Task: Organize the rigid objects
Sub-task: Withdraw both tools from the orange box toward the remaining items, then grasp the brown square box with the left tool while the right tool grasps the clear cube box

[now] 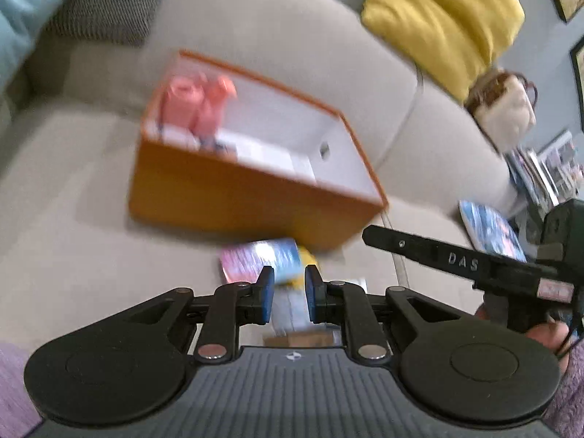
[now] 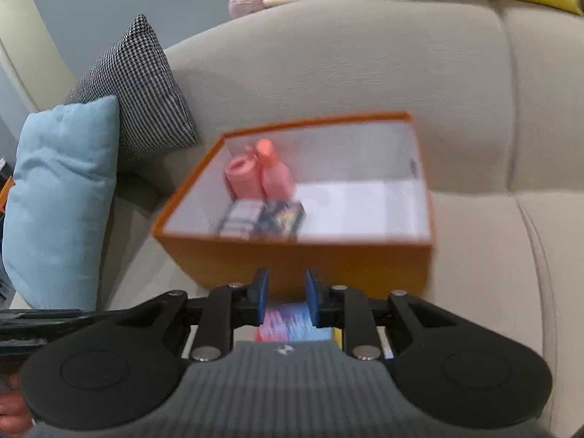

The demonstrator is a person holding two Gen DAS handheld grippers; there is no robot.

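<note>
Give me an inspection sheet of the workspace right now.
Surface: beige sofa seat.
Job's things: orange box holds two pink containers and small packs; colourful pack lies on the seat in front of the box.
Clutter: more printed items on the seat, blurred.
Grippers: left gripper shut, empty; right gripper narrow gap, nothing gripped.
Cables: nothing seen.
Surroundings: blue cushion, checked cushion, yellow cushion.

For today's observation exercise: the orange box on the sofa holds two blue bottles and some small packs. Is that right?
Not quite. The two bottles in the orange box are pink, not blue, as the right wrist view shows. The box does sit on the sofa, with small packs inside.
</note>
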